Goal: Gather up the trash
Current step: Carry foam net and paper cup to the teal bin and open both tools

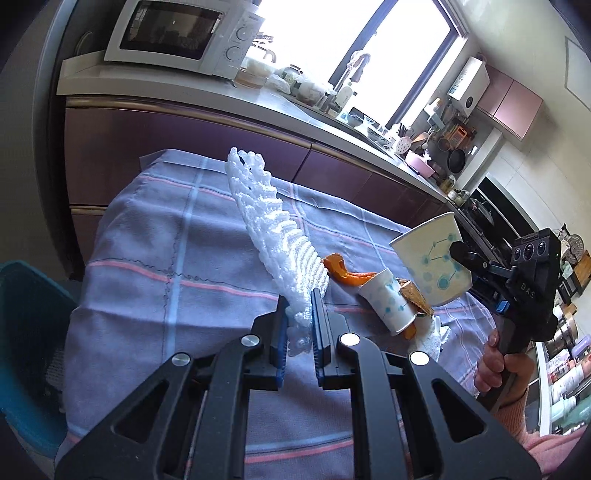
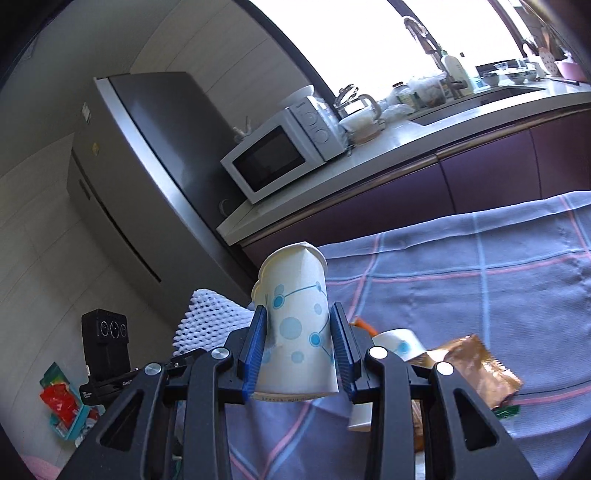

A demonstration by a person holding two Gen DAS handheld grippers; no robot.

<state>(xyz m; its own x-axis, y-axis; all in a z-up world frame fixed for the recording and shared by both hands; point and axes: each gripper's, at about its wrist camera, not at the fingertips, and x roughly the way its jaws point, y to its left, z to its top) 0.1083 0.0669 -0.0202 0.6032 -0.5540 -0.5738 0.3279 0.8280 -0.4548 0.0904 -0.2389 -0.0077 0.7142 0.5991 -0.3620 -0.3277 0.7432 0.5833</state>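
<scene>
My left gripper (image 1: 300, 308) is shut on a white foam net sleeve (image 1: 269, 229), which stands up above the checked tablecloth (image 1: 155, 258). My right gripper (image 2: 298, 334) is shut on a white paper cup with blue dots (image 2: 295, 332), squeezed and lifted off the table; the cup also shows in the left wrist view (image 1: 432, 258). On the cloth lie a second paper cup (image 1: 388, 302) on its side, orange peel (image 1: 343, 273), a brown wrapper (image 2: 472, 369) and a crumpled white tissue (image 1: 432, 338).
A kitchen counter (image 1: 258, 99) with a microwave (image 1: 184, 33) and sink runs behind the table. A fridge (image 2: 147, 177) stands at its end. A teal bin (image 1: 26, 332) sits at the table's left. A teal tray of packets (image 2: 62, 406) lies on the floor.
</scene>
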